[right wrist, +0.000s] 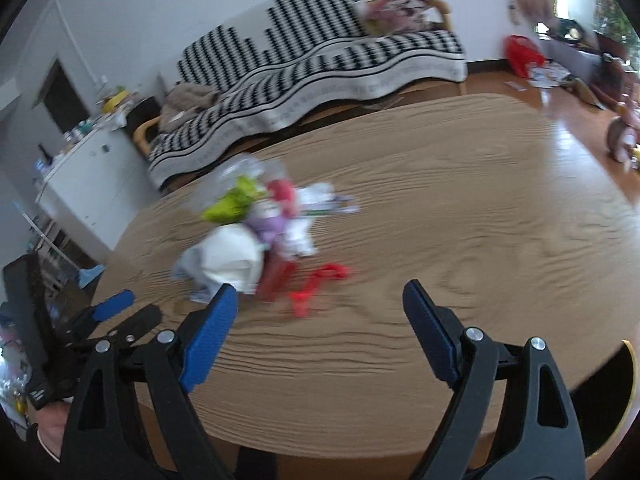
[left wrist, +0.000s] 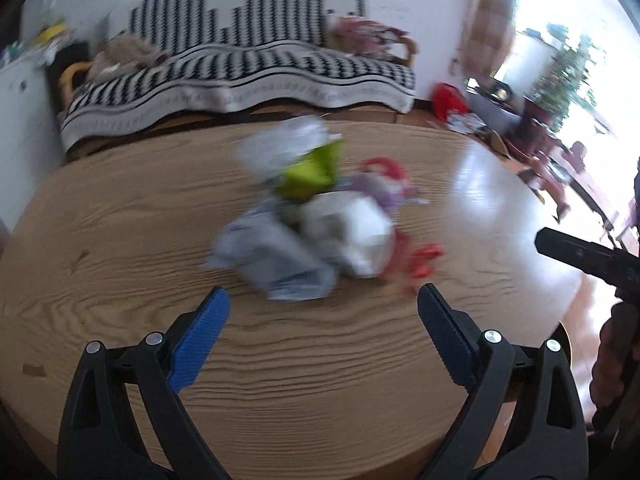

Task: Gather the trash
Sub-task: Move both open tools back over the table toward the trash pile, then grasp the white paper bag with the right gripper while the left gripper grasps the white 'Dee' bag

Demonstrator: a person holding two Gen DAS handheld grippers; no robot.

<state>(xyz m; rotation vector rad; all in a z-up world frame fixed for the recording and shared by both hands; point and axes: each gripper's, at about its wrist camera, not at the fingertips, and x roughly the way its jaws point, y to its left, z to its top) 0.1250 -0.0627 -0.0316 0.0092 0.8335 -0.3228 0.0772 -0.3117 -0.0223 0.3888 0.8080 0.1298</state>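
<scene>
Wooden table (left wrist: pixel 120 240) bears trash pile (left wrist: pixel 312 220); both tools gape empty.

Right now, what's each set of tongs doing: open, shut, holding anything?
Left tongs: open, empty, facing the trash pile.
Right tongs: open, empty, above the table.

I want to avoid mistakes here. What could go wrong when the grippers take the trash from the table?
1. The trash pile is loose, so closing the open left gripper on it may scatter pieces.
2. The small red pieces lie flat on the table, hard for the open right gripper to pinch.
</scene>
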